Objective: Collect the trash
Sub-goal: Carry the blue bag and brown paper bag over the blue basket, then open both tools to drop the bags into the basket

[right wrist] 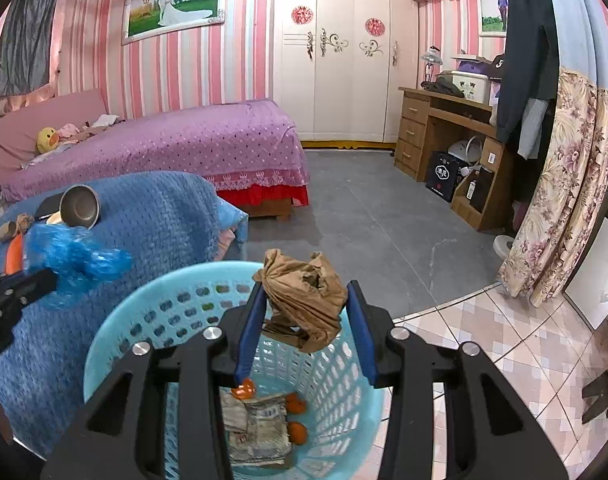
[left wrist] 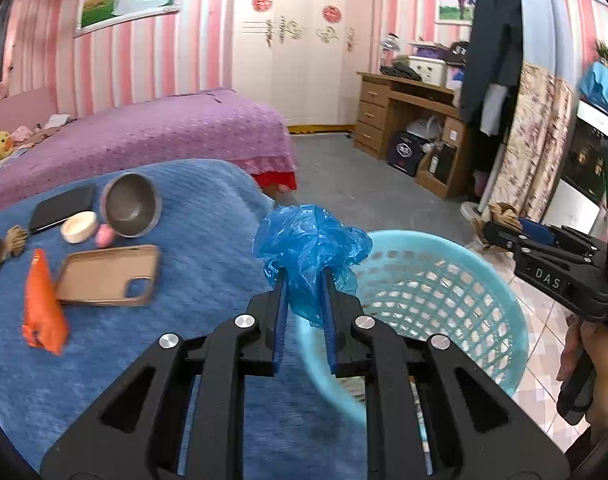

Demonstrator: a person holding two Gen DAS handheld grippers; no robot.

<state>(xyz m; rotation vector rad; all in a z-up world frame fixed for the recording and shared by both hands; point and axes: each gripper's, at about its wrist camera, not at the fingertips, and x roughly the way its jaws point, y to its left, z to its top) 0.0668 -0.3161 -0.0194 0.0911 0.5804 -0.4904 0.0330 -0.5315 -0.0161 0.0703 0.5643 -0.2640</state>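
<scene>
On the blue blanket (left wrist: 192, 216) at left of the left-wrist frame: an orange wrapper (left wrist: 44, 304), a tan phone case (left wrist: 108, 276), a metal bowl (left wrist: 131, 205), apparently awaiting sorting. At centre, the left gripper (left wrist: 304, 276), jaws clenched on a crumpled blue plastic bag (left wrist: 310, 248), held at the rim of the pale blue laundry-style basket (left wrist: 484, 280), presumably for dropping in. At far right, the right gripper (left wrist: 500, 236), seen from the side, jaw state unclear from there. From the right-wrist view, more told: at left the blue bag short of the rim, over the blanket edge; at centre, right-hand jaws gripping a wad of brown crumpled paper (right wrist: 304, 292) directly above the basket opening, likely ready for release; below, hidden from the other camera, folded newspaper (right wrist: 256, 428) and orange peel-like scraps (right wrist: 296, 432) on the basket floor.
</scene>
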